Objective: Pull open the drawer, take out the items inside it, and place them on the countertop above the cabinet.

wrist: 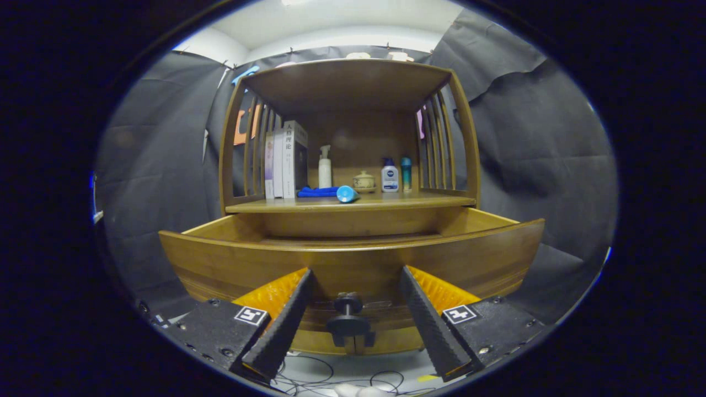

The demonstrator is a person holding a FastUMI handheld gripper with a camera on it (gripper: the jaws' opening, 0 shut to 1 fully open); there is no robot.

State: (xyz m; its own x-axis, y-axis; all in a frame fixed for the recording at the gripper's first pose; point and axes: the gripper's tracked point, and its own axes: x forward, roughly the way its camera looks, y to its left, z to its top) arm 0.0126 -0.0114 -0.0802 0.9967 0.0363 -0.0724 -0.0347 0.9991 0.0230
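While the tool (353,278) gapes empty, drawer knob (348,317) between its fingers, untouched.

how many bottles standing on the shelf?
3: a pump bottle right of the books, and a squat bottle and slim bottle near the right slats. Gripper open around the drawer knob. More may be hidden.

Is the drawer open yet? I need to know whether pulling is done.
Open: the drawer front stands well forward of the countertop, side walls showing. The gripper is open, its fingers either side of the knob, not touching.
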